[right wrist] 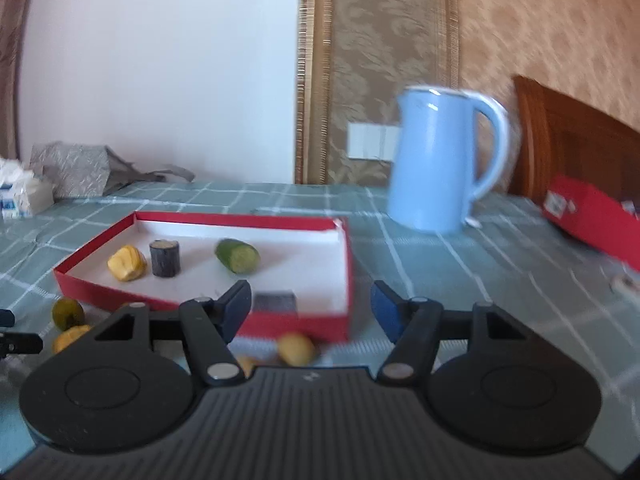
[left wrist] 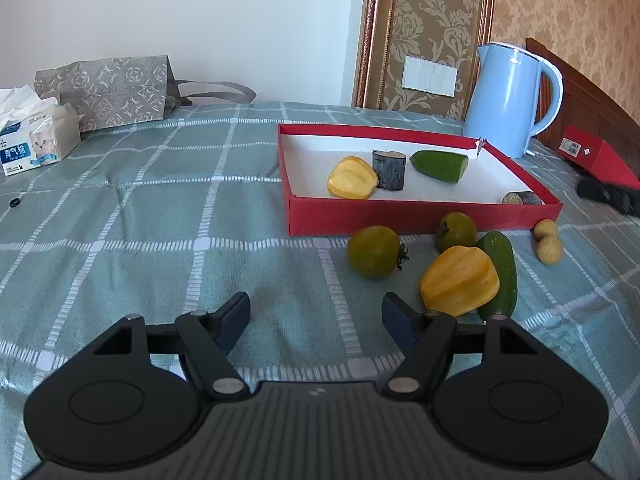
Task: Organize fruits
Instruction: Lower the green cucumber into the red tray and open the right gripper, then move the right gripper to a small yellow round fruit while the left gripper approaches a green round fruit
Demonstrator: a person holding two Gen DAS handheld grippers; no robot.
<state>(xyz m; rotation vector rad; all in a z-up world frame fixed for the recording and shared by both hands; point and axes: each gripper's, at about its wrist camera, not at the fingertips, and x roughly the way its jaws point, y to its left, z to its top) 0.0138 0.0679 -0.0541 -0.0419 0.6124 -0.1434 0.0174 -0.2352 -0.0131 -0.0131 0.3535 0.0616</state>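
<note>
A red tray [left wrist: 400, 216] with a white floor holds a yellow fruit half [left wrist: 352, 178], a dark cane stump [left wrist: 389, 170], a green cucumber half [left wrist: 440, 165] and a second dark stump [left wrist: 522, 198]. In front of it on the cloth lie two green tomatoes [left wrist: 374, 251] [left wrist: 456, 231], a yellow starfruit [left wrist: 460, 280], a cucumber [left wrist: 500, 276] and two small tan fruits [left wrist: 549, 242]. My left gripper [left wrist: 316, 314] is open and empty, just left of the starfruit. My right gripper [right wrist: 310, 306] is open and empty, over the tray's near corner [right wrist: 304, 324]; this view is blurred.
A blue kettle [left wrist: 506, 100] stands behind the tray. A red box [left wrist: 600, 156] lies at the right by the wooden headboard. A tissue pack [left wrist: 34, 140] and a grey paper bag [left wrist: 108, 90] sit at the far left. A small black ring [left wrist: 15, 202] lies on the cloth.
</note>
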